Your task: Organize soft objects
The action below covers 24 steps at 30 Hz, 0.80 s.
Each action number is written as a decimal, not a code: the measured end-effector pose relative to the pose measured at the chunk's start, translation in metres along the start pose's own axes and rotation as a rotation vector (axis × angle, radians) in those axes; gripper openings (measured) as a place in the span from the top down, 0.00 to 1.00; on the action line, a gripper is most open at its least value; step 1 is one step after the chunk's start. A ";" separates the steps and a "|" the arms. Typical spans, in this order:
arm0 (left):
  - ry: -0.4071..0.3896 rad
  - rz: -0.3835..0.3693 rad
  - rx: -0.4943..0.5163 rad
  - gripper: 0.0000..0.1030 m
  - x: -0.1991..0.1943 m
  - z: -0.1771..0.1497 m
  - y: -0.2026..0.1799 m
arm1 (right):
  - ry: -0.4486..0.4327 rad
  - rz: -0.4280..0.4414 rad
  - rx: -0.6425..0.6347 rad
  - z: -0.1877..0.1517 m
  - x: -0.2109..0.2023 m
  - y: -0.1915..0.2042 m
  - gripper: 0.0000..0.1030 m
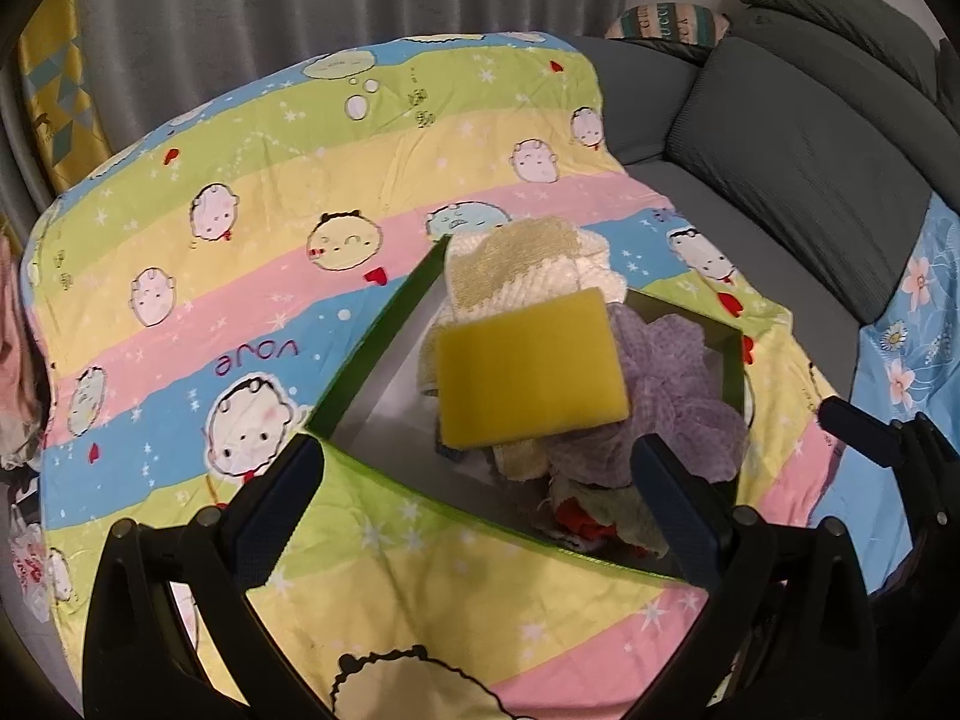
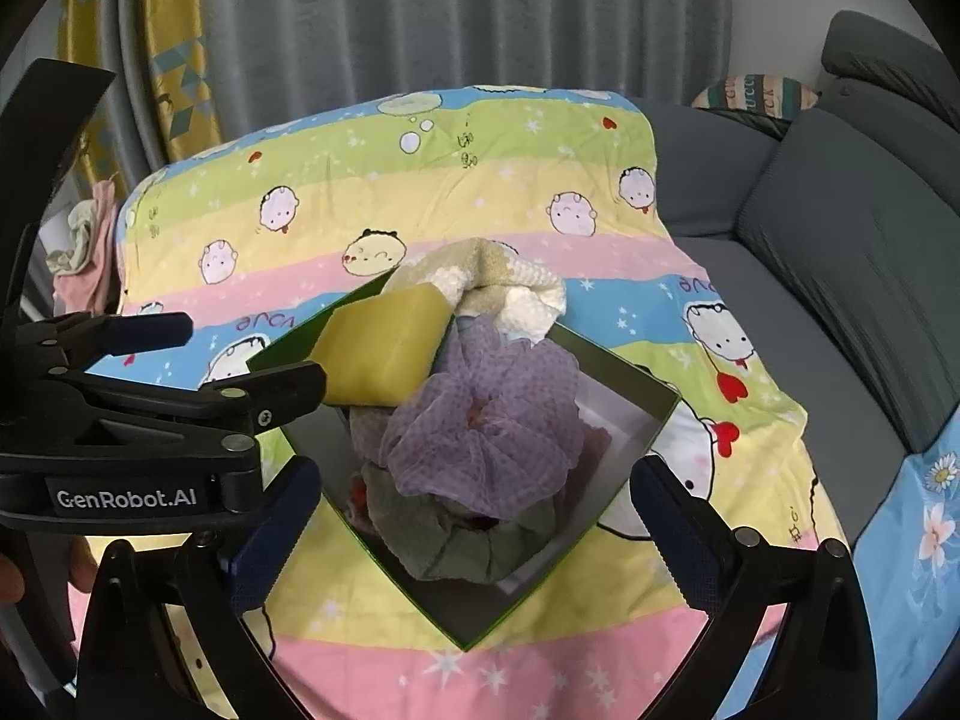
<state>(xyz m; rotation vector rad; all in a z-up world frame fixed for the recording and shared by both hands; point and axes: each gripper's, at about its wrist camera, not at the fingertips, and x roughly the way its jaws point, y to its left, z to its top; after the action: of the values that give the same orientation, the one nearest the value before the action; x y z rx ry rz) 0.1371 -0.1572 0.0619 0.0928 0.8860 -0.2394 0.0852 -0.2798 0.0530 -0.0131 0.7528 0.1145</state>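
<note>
Both the left tool point(image 1: 480, 462) and right tool point(image 2: 474, 492) hover with jaws apart and empty over the green box point(image 2: 624, 438), where the light, squashy yellow sponge point(image 1: 531, 363) tops a purple mesh pouf point(image 2: 480, 420), best pinched across its short edges.

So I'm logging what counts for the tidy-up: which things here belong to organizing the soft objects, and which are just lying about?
Part of the job:
- green box
- yellow sponge
- purple mesh puff
- cream knitted cloth
- grey-green cloth

Just lying about:
- cartoon blanket
- grey sofa cushion
- striped pillow
- clothes heap
- curtain
</note>
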 end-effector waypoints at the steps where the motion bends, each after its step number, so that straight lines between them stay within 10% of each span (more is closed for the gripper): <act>1: 0.002 0.009 0.001 0.01 -0.001 0.000 0.000 | 0.002 -0.003 0.001 0.000 -0.001 0.000 0.00; 24: 0.023 0.058 -0.083 0.01 -0.021 -0.003 0.016 | -0.019 -0.032 0.018 0.007 -0.022 0.010 0.00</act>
<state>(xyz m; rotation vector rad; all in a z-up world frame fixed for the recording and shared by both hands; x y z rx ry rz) 0.1258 -0.1375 0.0755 0.0437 0.9133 -0.1476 0.0733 -0.2714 0.0733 -0.0075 0.7342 0.0769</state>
